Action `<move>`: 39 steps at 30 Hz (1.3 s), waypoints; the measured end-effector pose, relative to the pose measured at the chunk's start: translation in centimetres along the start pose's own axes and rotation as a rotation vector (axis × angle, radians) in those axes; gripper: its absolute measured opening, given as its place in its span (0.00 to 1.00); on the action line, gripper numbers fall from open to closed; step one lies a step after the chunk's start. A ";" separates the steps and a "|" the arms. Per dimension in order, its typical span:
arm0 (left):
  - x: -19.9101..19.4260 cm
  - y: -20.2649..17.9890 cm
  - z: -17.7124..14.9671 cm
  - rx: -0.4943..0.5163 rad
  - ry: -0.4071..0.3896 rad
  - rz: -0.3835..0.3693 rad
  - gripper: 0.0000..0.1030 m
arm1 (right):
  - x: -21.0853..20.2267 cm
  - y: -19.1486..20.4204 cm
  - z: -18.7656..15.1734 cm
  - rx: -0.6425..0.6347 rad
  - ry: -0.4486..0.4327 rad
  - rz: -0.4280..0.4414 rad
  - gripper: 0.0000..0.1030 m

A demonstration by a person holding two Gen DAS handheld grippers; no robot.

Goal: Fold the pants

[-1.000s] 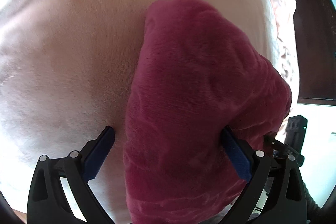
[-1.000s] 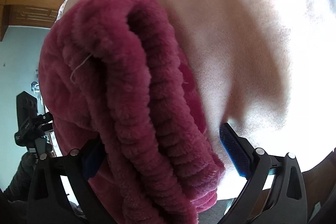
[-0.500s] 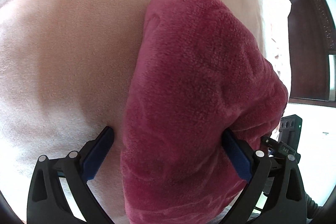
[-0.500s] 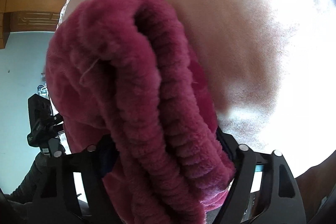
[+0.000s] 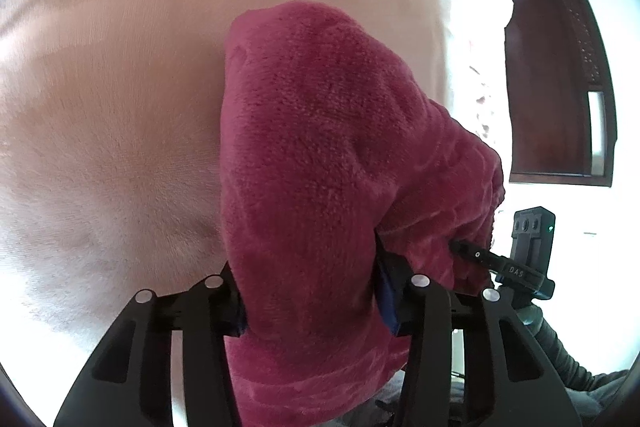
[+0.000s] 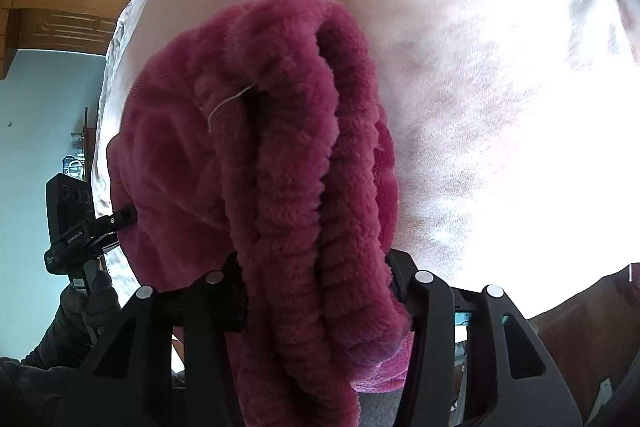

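Nearest the left lens: left tongs [image 5: 312, 303], black arms low in the frame, both pads sunk into fleece; jaws closing, cloth between them, pressed from either side.
Left grip: pinching a thick bundle of the pants [image 5: 320, 163]; only a sliver of a blue pad shows at the right jaw.
Pants, left view: magenta plush, smooth-napped side toward the camera, rising from between the jaws in a rounded hump and draping right toward the other tool.
Nearest the right lens: right tongs [image 6: 320, 303], jaws closing, both pads buried in the same fabric, pinching it.
Pants, right view [image 6: 280, 155]: ribbed elastic waistband folded into a loop, its dark opening uppermost; a loose pale thread [image 6: 228, 105] hangs off the band's edge.
Where the garment is: held in both tools, bunched between them; whether any part touches the bed I cannot tell.
Beyond the pants: bed [image 5: 120, 107] with a pale pink, soft-napped cover, lightly creased, washed out by glare on the right of the right view.
Far left, right view: gloved hand [image 6: 94, 297] on the handle of the other tool; light blue wall, wooden panelling above.
Far right, left view: dark wooden furniture [image 5: 560, 87]; the other tool's black body below it.
Containers: none seen in either view.
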State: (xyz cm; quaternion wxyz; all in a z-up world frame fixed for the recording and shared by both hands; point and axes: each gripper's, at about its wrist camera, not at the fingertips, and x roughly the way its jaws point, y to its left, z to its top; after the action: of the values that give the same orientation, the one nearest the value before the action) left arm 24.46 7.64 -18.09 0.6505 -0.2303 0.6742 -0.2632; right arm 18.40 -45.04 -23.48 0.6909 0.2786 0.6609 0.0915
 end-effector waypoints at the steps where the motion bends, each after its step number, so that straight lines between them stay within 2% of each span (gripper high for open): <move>1: -0.2 -0.2 0.0 0.010 -0.003 0.003 0.44 | -0.3 0.2 -0.1 -0.007 -0.005 -0.003 0.47; 8: -2.3 -2.1 0.1 0.073 -0.050 -0.003 0.43 | -3.3 2.3 0.3 -0.054 -0.072 -0.011 0.47; 13: -4.1 -3.9 1.6 0.104 -0.108 0.014 0.43 | -5.1 3.0 2.2 -0.080 -0.122 0.001 0.47; 19: -3.8 -8.0 5.5 0.136 -0.179 0.033 0.43 | -8.0 2.1 7.9 -0.098 -0.186 0.017 0.47; 22: -3.1 -10.9 7.9 0.150 -0.213 0.048 0.43 | -9.8 1.0 12.1 -0.105 -0.211 0.035 0.47; 29: 1.3 -17.2 15.5 0.138 -0.252 0.070 0.43 | -12.9 -3.0 21.0 -0.096 -0.239 0.057 0.47; 34: 4.6 -19.9 20.1 0.139 -0.249 0.100 0.43 | -13.3 -6.1 25.9 -0.060 -0.244 0.060 0.47; 39: 7.7 -21.6 23.8 0.131 -0.230 0.148 0.43 | -11.3 -8.3 29.5 -0.011 -0.207 0.060 0.47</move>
State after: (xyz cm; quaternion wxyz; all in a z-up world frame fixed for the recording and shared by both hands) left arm 47.16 -14.96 -10.14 0.7546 -0.1659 0.5917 -0.2300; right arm 43.56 -65.26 -18.77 0.7538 0.3023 0.5770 0.0864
